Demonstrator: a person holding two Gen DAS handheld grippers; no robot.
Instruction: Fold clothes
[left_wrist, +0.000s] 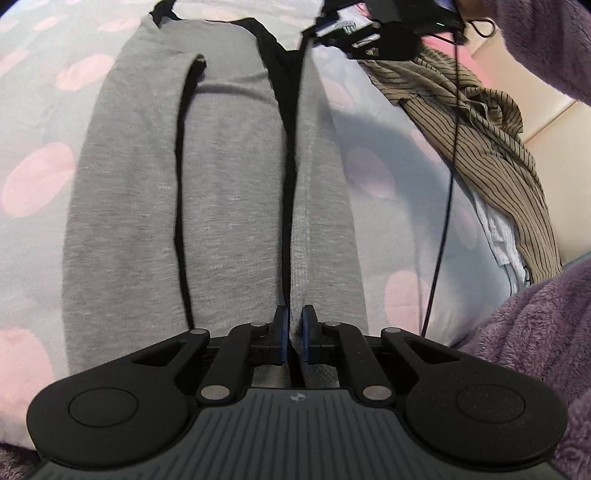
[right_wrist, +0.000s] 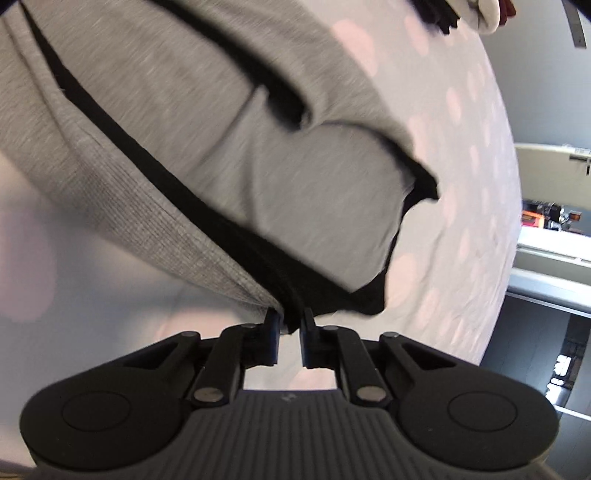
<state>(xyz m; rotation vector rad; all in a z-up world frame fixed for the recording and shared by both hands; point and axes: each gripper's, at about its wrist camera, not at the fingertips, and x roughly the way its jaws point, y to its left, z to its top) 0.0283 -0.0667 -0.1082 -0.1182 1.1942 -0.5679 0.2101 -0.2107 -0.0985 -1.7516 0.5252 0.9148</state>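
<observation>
A grey garment with black trim (left_wrist: 229, 177) lies stretched lengthwise on the bed, folded over itself. My left gripper (left_wrist: 294, 317) is shut on its near ribbed edge, cloth pinched between the blue pads. In the left wrist view the right gripper (left_wrist: 332, 26) shows at the garment's far end, partly cut off by the frame. In the right wrist view the same grey garment (right_wrist: 229, 158) hangs lifted and blurred, and my right gripper (right_wrist: 291, 321) is shut on its black-trimmed corner.
The bed sheet (left_wrist: 40, 110) is pale lilac with pink spots. A brown striped garment (left_wrist: 480, 122) and white cloth lie heaped at the right. A black cable (left_wrist: 447, 177) hangs across. A purple fleecy sleeve (left_wrist: 532, 332) is at lower right. Beyond the bed edge is furniture (right_wrist: 550, 229).
</observation>
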